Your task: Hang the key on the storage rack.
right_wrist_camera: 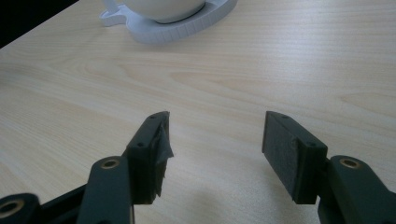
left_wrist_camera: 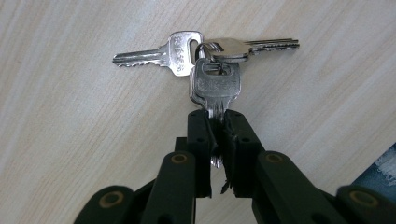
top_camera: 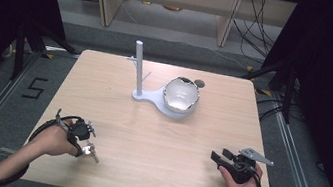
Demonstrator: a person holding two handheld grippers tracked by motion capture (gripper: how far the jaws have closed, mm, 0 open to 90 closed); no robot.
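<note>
Three keys (left_wrist_camera: 205,60) on one ring are counted; one is clamped by its blade in the left gripper (left_wrist_camera: 219,135) just above the tabletop (top_camera: 147,141). Their stamped lettering cannot be read. The right gripper (right_wrist_camera: 215,140) is held open, empty. One bowl (top_camera: 181,95) is seen on one stand (top_camera: 141,87).

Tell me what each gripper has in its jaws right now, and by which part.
The left gripper is shut on the bunch of keys, pinching one key by its blade; the other two hang free from the ring. The right gripper is open, holding nothing.

Silver keys (left_wrist_camera: 205,60), black fingers (left_wrist_camera: 201,135)
</note>
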